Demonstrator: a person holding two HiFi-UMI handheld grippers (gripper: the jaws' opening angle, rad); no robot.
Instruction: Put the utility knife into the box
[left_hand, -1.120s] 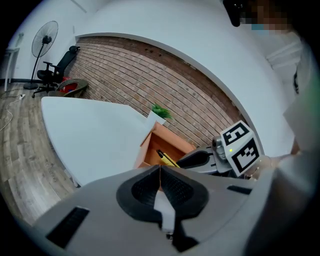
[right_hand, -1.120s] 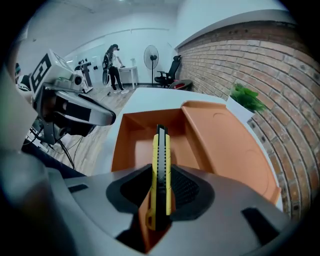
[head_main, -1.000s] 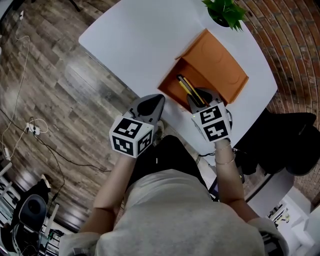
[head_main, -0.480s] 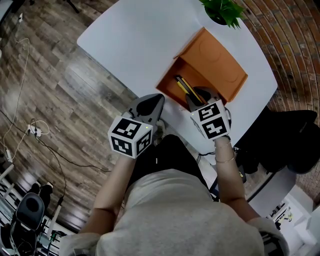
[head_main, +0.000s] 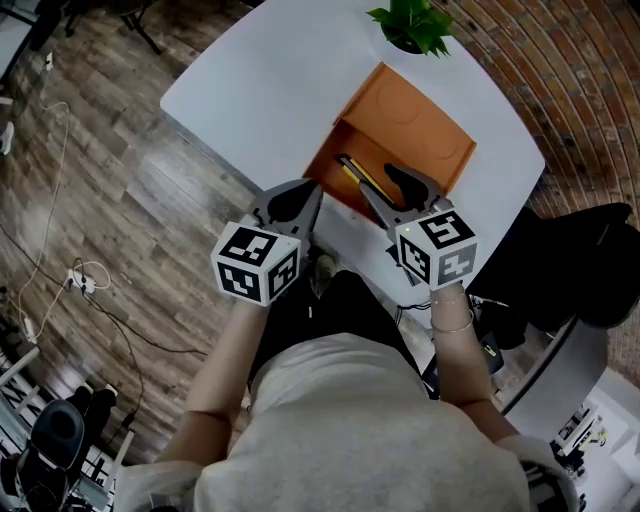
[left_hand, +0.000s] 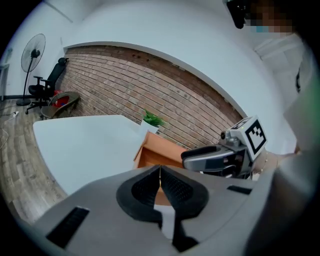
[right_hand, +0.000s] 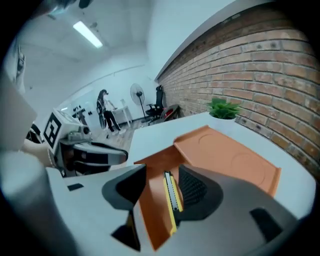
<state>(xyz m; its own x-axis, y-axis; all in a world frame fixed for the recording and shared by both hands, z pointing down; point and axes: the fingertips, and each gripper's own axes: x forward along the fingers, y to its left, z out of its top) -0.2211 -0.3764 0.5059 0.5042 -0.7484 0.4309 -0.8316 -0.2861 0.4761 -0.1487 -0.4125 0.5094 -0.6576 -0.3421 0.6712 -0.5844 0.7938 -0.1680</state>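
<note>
The orange box (head_main: 352, 160) lies open on the white table (head_main: 270, 80), its lid (head_main: 415, 125) folded back to the right. The yellow-and-black utility knife (head_main: 358, 177) lies inside the box. My right gripper (head_main: 388, 188) hovers at the box's near edge with its jaws opening. In the right gripper view the knife (right_hand: 171, 197) lies between the spread jaws of the right gripper (right_hand: 161, 182), close to the right pad, and neither pad presses on it. My left gripper (head_main: 290, 205) is shut and empty just left of the box (left_hand: 152, 156).
A small potted plant (head_main: 410, 22) stands on the table beyond the lid. The table's near edge runs just under both grippers, with wooden floor (head_main: 90, 190) to the left. A brick wall (right_hand: 260, 65) lies along the right side. An office chair and a fan stand far back.
The right gripper's jaws have spread and let go of the knife, which now lies in the box. Both grippers have shifted slightly toward the box's near edge.
</note>
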